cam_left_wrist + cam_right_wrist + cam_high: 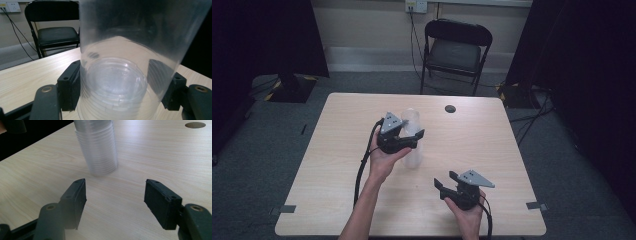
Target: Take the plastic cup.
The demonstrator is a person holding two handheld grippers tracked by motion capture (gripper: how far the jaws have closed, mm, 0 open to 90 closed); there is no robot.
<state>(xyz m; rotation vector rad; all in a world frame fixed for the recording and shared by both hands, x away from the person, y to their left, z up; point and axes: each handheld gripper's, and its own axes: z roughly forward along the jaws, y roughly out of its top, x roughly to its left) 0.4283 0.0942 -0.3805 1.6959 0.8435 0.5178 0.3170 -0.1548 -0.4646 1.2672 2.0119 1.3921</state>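
Grasp step: left tongs [416, 138] clenched on the clear cup stack [411, 140] standing mid-tabletop [492, 150] — right tongs [446, 181] released, near front edge — next likely calls for peeling one cup off.

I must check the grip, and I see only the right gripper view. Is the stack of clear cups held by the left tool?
Observer: Yes. In the left gripper view the left tool has both pads pressed on the stack of clear cups.
Operator: Is the stack upright?
Observer: Yes, the high view shows it standing upright on the table.
Operator: Where is my right tool?
Observer: The right tool is open, apart from the stack, near the table's front edge.
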